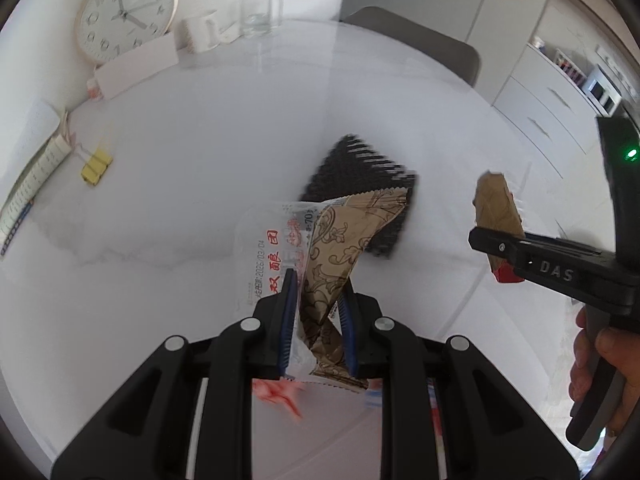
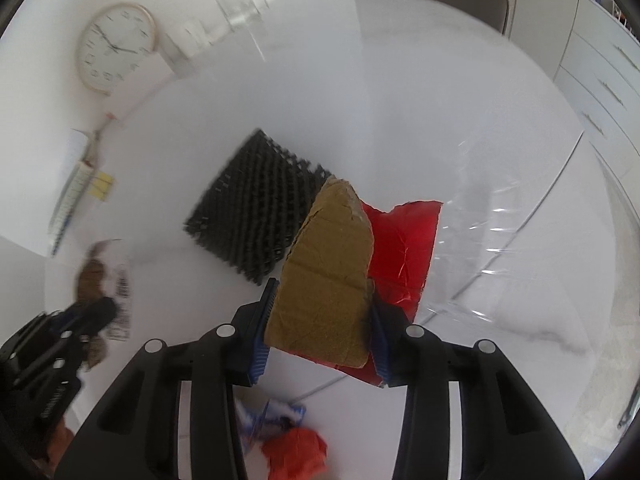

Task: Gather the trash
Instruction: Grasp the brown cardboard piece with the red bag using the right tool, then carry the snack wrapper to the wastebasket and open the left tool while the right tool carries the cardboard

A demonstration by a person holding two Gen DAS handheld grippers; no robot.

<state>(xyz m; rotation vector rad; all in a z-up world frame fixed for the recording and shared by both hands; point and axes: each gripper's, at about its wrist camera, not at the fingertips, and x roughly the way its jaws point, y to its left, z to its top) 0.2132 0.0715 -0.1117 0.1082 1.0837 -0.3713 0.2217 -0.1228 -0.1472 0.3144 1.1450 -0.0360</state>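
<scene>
My left gripper [image 1: 318, 284] is shut on two wrappers held above the white table [image 1: 192, 144]: a clear plastic wrapper [image 1: 266, 248] with red characters and a brown patterned wrapper [image 1: 344, 236]. The right wrist view shows that gripper [image 2: 80, 316] at the lower left, blurred. My right gripper [image 2: 322, 296] is shut on a torn brown cardboard piece [image 2: 328, 264] with a red wrapper [image 2: 404, 248] behind it. The same gripper [image 1: 498, 248] and cardboard [image 1: 496, 204] show at the right of the left wrist view. A crumpled red scrap [image 2: 296, 448] and a blue-white wrapper [image 2: 272, 412] lie beneath the grippers.
A black ridged mat [image 1: 360, 172] lies mid-table. At the far left stand a round clock [image 1: 126, 16], a white box [image 1: 136, 66], a mug [image 1: 200, 30] and a glass [image 1: 260, 14]. A notebook [image 1: 36, 176] and yellow clips [image 1: 96, 166] lie left. A chair [image 1: 420, 44] stands behind.
</scene>
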